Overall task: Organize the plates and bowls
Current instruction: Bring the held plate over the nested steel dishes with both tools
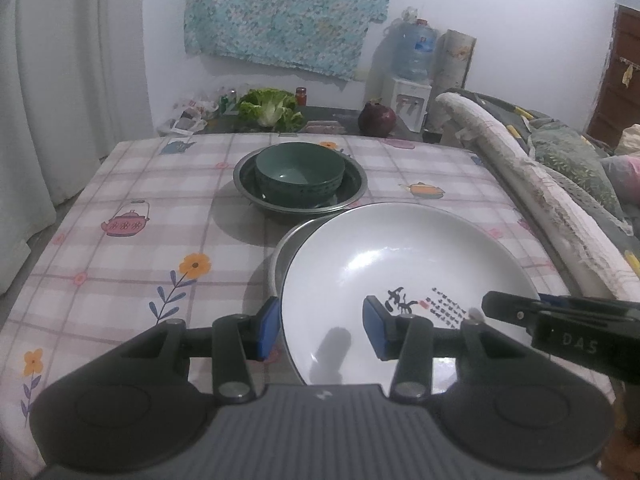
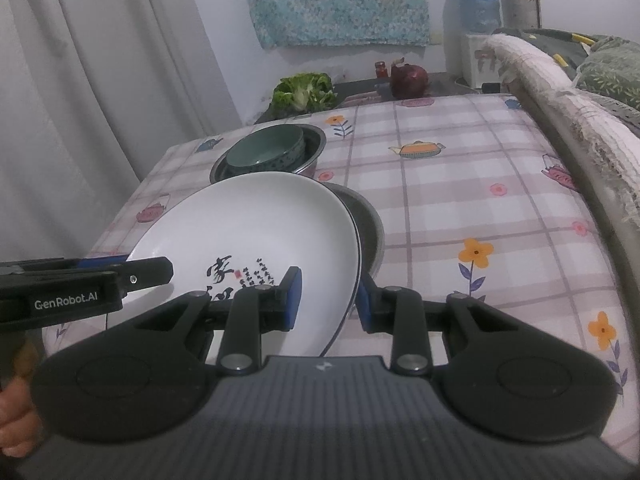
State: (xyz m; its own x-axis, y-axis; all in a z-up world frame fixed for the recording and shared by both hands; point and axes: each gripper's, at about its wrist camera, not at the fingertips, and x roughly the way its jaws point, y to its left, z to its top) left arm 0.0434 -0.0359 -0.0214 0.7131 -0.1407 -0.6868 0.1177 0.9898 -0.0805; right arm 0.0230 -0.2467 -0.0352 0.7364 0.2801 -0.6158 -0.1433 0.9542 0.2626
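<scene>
A white plate (image 1: 400, 264) with black calligraphy lies tilted on a metal plate (image 1: 286, 248); both show in the right wrist view, white plate (image 2: 256, 232) over metal plate (image 2: 370, 232). My left gripper (image 1: 320, 330) is open, its blue pads straddling the plate's left rim. My right gripper (image 2: 326, 300) is open, straddling the plate's right rim; it also shows in the left wrist view (image 1: 520, 312). Farther back, green bowls (image 1: 300, 172) sit stacked in a metal dish (image 1: 356, 188), also in the right wrist view (image 2: 264, 152).
The table wears a plaid cloth (image 1: 140, 248) with teapots and flowers. Lettuce (image 1: 270, 110) and a dark red vegetable (image 1: 376, 120) lie on a dark surface behind. A padded bed edge (image 1: 532, 184) runs along the right. Curtains (image 1: 60, 80) hang left.
</scene>
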